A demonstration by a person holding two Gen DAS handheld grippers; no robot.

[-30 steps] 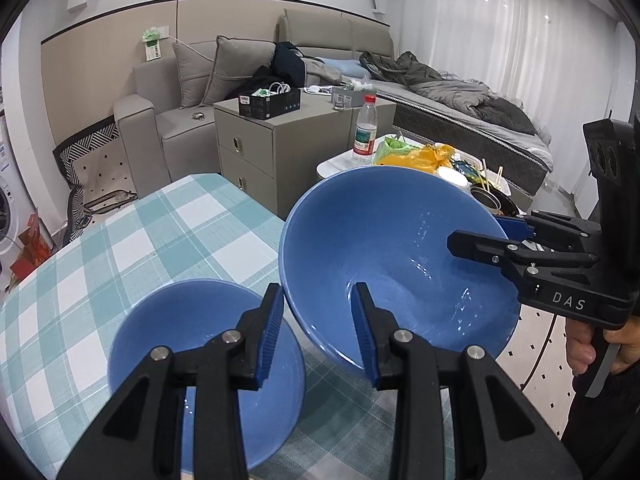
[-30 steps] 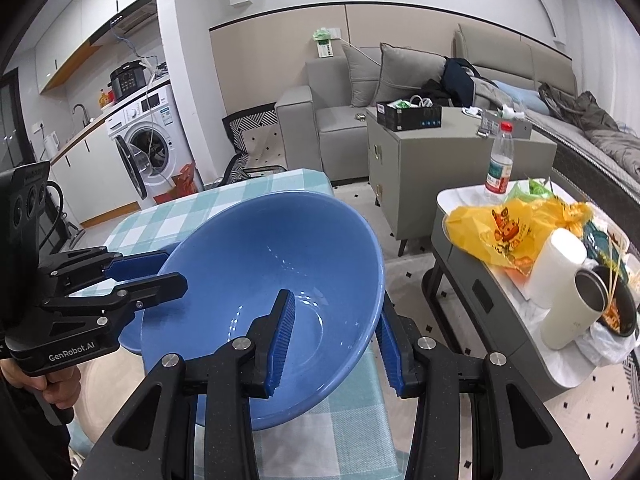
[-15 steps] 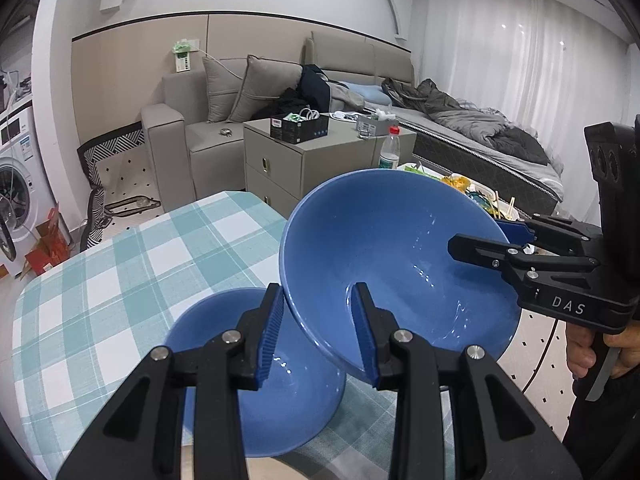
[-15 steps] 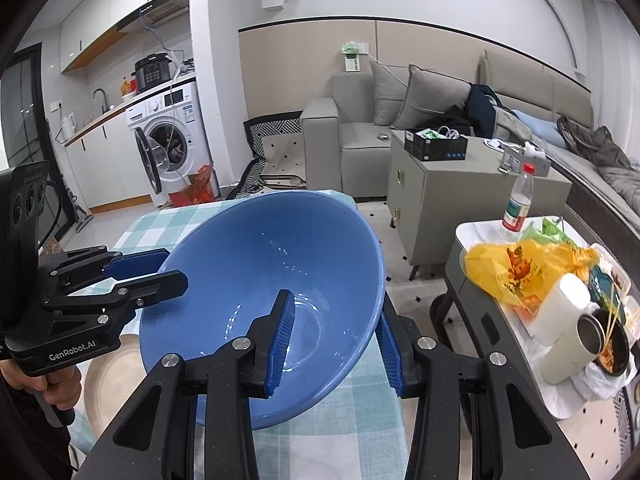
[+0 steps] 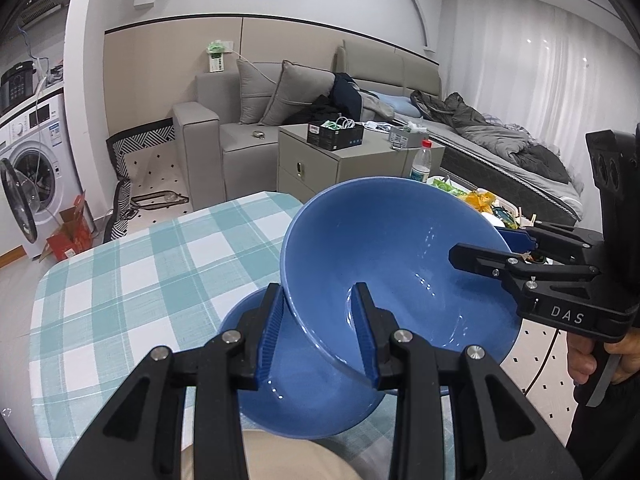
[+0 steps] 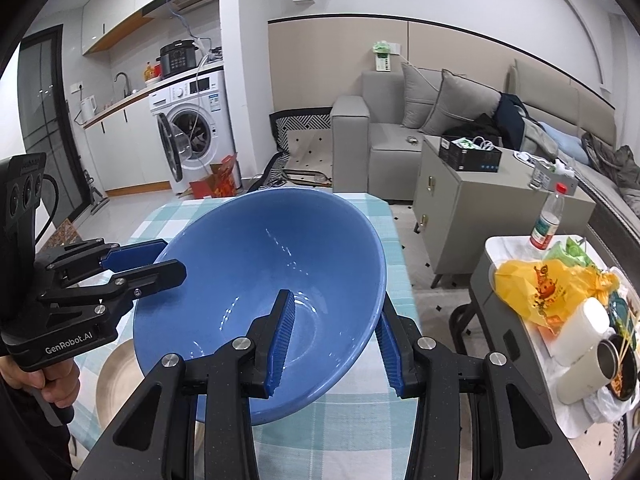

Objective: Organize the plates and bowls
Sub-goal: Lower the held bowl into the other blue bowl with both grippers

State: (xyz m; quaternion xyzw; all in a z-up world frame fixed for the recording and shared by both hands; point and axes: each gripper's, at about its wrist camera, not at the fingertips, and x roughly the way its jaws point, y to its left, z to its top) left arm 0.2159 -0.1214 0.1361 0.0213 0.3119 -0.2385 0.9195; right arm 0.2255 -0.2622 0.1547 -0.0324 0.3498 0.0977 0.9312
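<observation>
A large blue bowl (image 5: 392, 256) is held in the air above the checked table (image 5: 132, 280), gripped on opposite rims by both grippers. My left gripper (image 5: 320, 336) is shut on its near rim; it also shows in the right wrist view (image 6: 140, 264). My right gripper (image 6: 334, 344) is shut on the other rim; it also shows in the left wrist view (image 5: 484, 248). A second blue bowl (image 5: 296, 404) sits on the table right below the held bowl (image 6: 264, 284). A beige plate (image 6: 114, 384) lies on the table beside it, also at the left wrist view's bottom edge (image 5: 280, 460).
The table edge (image 6: 400, 280) drops to the floor on the right. A side trolley (image 6: 512, 320) holds a yellow bag, cups and a water bottle (image 6: 546, 220). A grey cabinet (image 6: 472, 192), sofa (image 5: 248, 136) and washing machine (image 6: 192, 120) stand beyond.
Both grippers have carried the large bowl back and up over the smaller bowl; the table and smaller bowl now sit lower in view, and the beige plate has come into sight.
</observation>
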